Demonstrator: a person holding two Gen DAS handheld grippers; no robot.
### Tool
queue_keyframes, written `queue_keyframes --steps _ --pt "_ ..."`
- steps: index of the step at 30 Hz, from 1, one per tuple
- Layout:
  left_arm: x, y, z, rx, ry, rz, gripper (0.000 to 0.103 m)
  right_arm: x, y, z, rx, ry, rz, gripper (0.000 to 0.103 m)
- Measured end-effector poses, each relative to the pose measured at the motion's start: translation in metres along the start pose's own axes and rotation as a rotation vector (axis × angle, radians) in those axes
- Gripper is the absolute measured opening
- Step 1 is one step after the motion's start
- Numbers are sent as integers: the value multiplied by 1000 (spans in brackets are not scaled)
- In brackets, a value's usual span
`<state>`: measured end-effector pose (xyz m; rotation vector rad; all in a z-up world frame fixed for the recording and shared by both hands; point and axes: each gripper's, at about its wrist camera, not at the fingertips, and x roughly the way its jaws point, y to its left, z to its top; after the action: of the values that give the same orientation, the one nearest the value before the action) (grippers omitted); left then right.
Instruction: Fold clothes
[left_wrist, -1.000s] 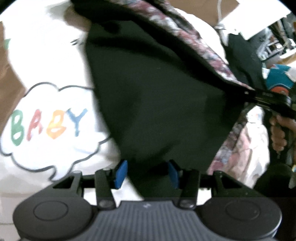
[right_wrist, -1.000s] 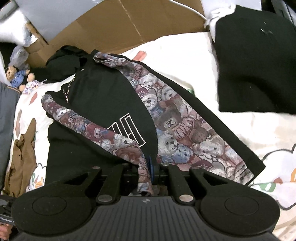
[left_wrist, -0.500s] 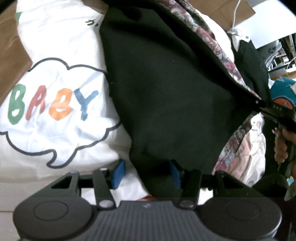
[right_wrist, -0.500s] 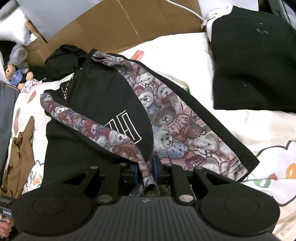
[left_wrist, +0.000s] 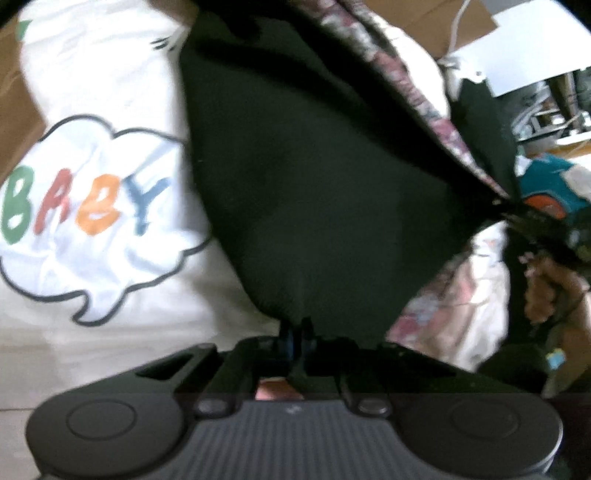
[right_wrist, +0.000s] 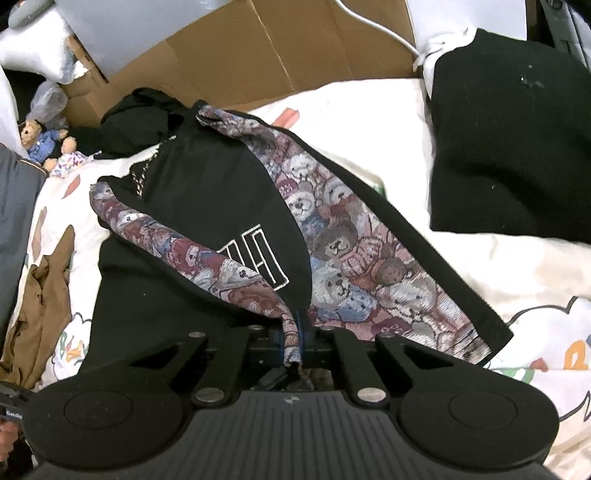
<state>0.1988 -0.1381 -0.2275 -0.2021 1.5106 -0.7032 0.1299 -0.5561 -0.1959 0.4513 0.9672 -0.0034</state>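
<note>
- A cream bedsheet covers the work surface; it is printed with cloud outlines, one holding the coloured letters "BABY". Flattened brown cardboard stands along the far edge.
- The black garment with teddy-bear patterned panels lies spread across the middle of the sheet, running diagonally from the far left toward the near right. A white outlined emblem shows on its black front. In the left wrist view its black fabric is lifted off the sheet and pulled taut between the two grippers.
- A second black piece of clothing lies flat at the far right of the sheet, well apart from the garment.
- A crumpled dark heap sits just beyond the garment's far end, by the cardboard.
- Brown cloth is bunched at the left edge of the sheet.
- The right gripper has its fingers pressed together on a bear-patterned edge of the garment, which hangs down between the blue pads.
- The left gripper has its fingers closed tight on a corner of the garment's black fabric.
- A hand shows at the right edge of the left wrist view, holding the other tool's handle; the picture there is blurred.
- A small stuffed bear in blue clothes sits at the far left, off the sheet.
</note>
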Motion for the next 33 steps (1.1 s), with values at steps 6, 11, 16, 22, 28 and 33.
queue_keyframes --steps 6,11,16,22,28,33 --pt "-6 -28 6 51 -10 -66 3 -15 -12 5 19 -19 -14 6" --pt "2 -44 8 64 -4 -110 3 -22 -29 6 36 -24 -45 6" --pt "15 -50 10 61 5 -126 3 -30 -50 9 76 -37 -61 6" --pt "34 -50 8 74 39 -94 3 -27 -72 5 116 -25 -90 6" --pt "41 -41 4 108 64 -8 3 -19 -83 -1 169 2 -91 14" --pt "42 -49 2 127 66 34 12 -27 -89 -4 192 -3 -129 37"
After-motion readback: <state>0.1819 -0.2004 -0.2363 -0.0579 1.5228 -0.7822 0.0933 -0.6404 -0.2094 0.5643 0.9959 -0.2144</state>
